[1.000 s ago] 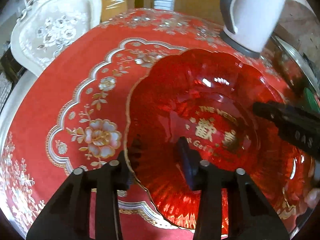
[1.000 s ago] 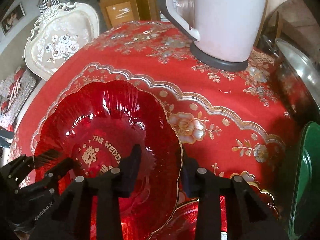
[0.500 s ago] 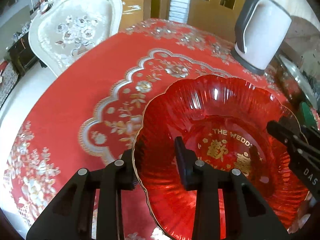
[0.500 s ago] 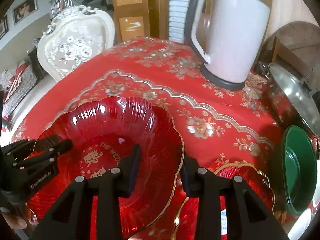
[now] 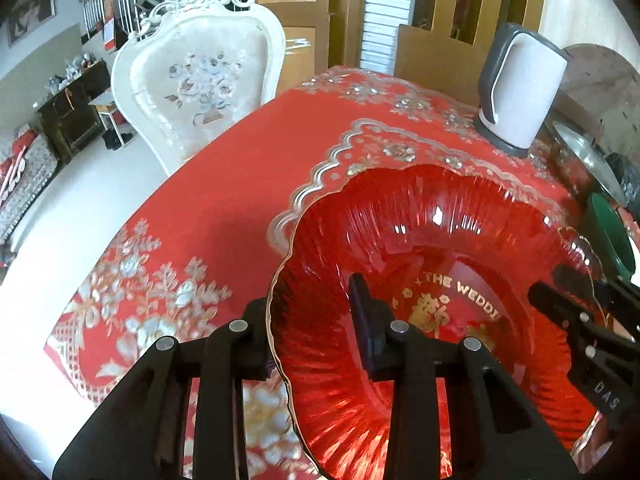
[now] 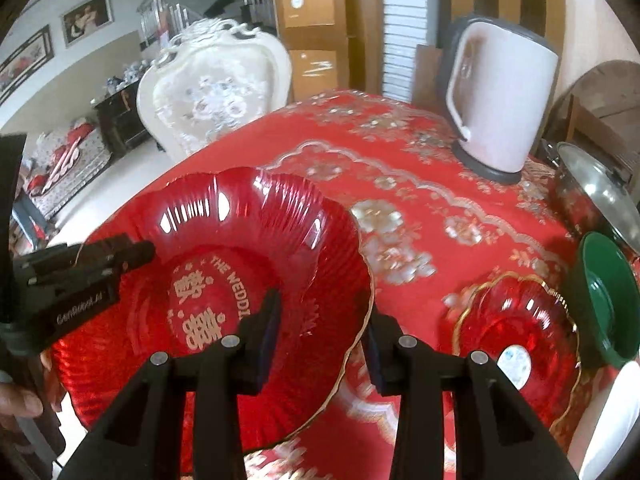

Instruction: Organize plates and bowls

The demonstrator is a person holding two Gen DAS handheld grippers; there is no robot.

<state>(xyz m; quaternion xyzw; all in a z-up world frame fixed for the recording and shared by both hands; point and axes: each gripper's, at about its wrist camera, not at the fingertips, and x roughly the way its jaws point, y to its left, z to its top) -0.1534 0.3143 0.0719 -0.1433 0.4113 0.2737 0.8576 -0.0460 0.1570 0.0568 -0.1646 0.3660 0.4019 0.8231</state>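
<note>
Large red glass plate (image 6: 224,280), scalloped gold rim, gold lettering at centre; held above the table between both tools. Left gripper (image 5: 308,328) straddles its left rim, one finger inside, one outside, clamped on the edge. Right gripper (image 6: 324,340) likewise pinches the right rim. Smaller red plate (image 6: 516,336) sits on the red floral tablecloth (image 6: 400,168) to the right, green bowl (image 6: 608,300) just beside it. White kettle (image 6: 500,104) and lidded pot (image 6: 596,192) at far edge. Ornate white chair (image 5: 196,84), stairs, framed pictures behind.
</note>
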